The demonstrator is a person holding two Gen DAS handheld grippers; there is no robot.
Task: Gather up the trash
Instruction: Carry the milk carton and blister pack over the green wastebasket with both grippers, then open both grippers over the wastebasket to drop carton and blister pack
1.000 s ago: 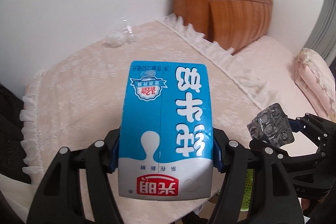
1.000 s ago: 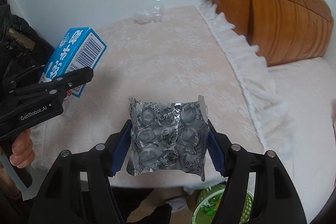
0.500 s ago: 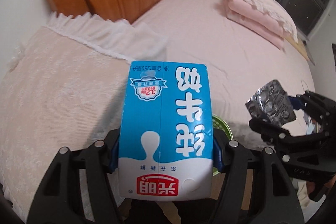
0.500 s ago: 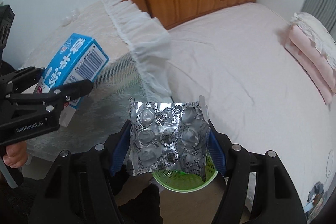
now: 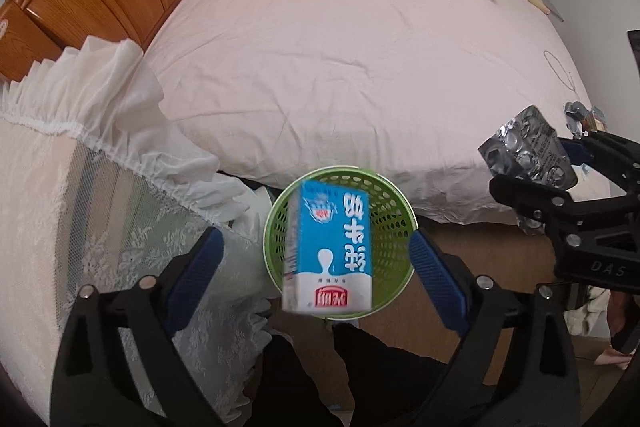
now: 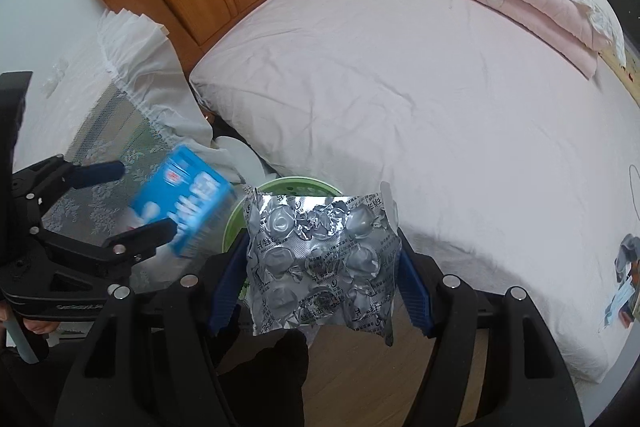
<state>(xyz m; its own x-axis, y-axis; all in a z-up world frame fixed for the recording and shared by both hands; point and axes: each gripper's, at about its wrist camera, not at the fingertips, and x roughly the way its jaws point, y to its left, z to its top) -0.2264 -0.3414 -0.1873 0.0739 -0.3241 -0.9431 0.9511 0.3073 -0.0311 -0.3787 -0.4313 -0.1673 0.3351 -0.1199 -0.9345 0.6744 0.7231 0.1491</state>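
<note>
The left gripper (image 5: 316, 267) fingers are opening and have just released the blue milk carton (image 5: 330, 247), now falling into the green wastebasket (image 5: 396, 215); the right gripper (image 6: 322, 263) grips the foil blister pack (image 6: 320, 259), next to drop

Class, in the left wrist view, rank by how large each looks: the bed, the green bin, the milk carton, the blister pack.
1. Bed
2. Green bin
3. Milk carton, nearer the camera, so flattered
4. Blister pack

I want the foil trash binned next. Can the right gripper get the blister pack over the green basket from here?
Probably yes. The right gripper holds the blister pack just above the green basket, whose mouth is open apart from the blue milk carton dropping in.
</note>
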